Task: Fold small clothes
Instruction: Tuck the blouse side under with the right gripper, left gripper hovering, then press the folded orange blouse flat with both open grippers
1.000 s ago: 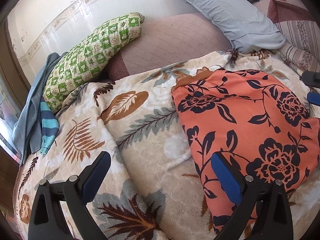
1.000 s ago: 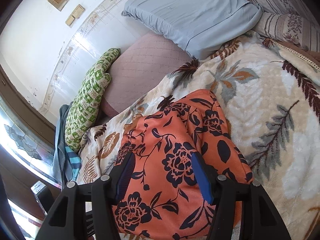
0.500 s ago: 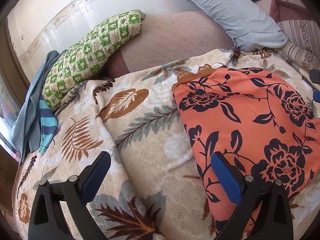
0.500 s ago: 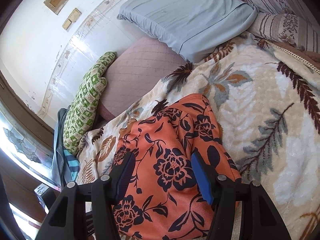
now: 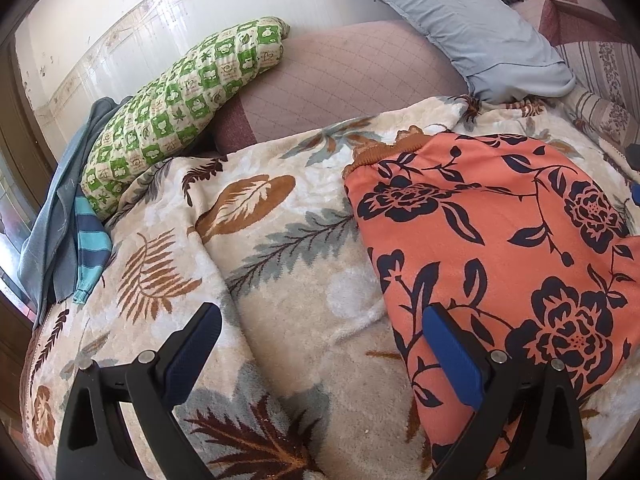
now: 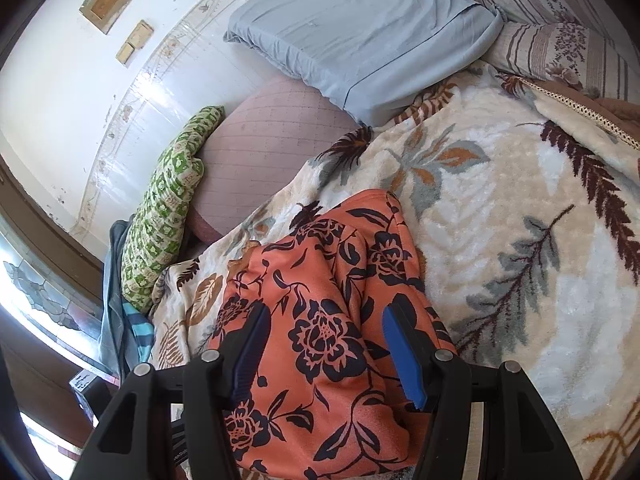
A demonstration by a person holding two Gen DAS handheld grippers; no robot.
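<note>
An orange garment with dark blue flowers (image 5: 492, 240) lies flat on the leaf-patterned blanket (image 5: 280, 280), its brown waistband toward the pillows. It also shows in the right wrist view (image 6: 320, 320). My left gripper (image 5: 320, 344) is open and empty, above the blanket at the garment's left edge; its right finger overlaps the cloth in view. My right gripper (image 6: 324, 340) is open and empty, hovering over the garment's near end. A bit of the right gripper (image 5: 634, 172) shows at the far right of the left wrist view.
A green checked pillow (image 5: 180, 112), a mauve quilted cushion (image 5: 340, 84) and a light blue pillow (image 5: 460, 20) lie against the tiled wall. Blue and striped clothes (image 5: 68, 216) hang at the bed's left edge. A striped pillow (image 6: 560, 48) lies at the far right.
Both grippers have drawn back a little from the garment, which now looks slightly farther away. Both stay open. The garment has not moved.
</note>
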